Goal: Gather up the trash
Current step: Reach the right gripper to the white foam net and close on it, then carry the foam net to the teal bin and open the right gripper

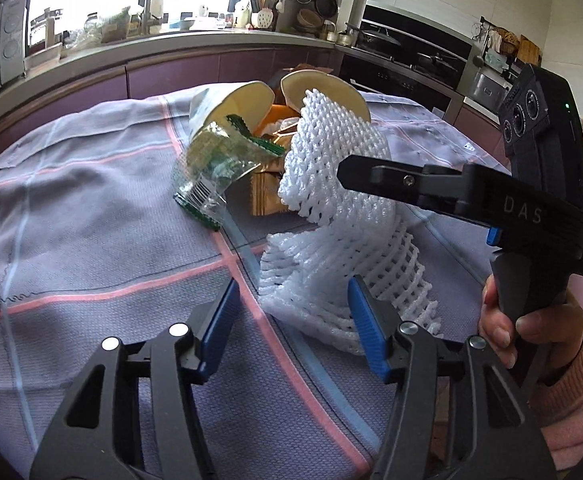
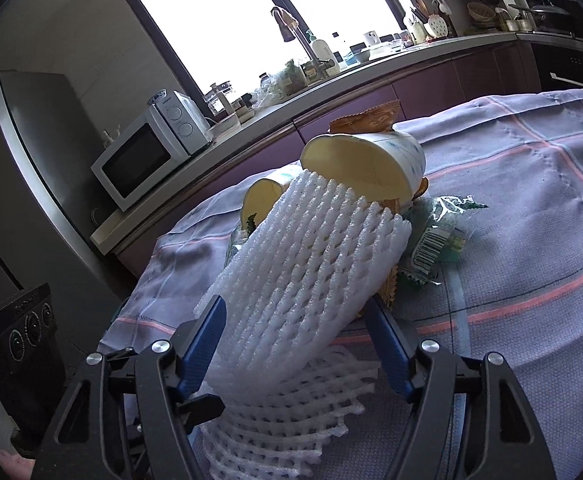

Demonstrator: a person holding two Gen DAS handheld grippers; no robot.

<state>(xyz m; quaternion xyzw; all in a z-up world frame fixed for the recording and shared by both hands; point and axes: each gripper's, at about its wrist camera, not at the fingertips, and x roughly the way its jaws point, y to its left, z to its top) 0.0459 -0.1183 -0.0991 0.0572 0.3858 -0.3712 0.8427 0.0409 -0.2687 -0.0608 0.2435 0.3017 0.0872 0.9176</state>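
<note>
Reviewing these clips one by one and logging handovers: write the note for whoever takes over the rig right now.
Left gripper: open, empty, low over the tablecloth beside the foam net's lower end.
Right gripper: open, fingers straddling the foam net, not yet closed.
Trash sits in one heap mid-table: foam net, two paper cups, clear wrapper, brown packaging.
Done: nothing visibly collected.
Left: close on the net, then clear the rest.
</note>
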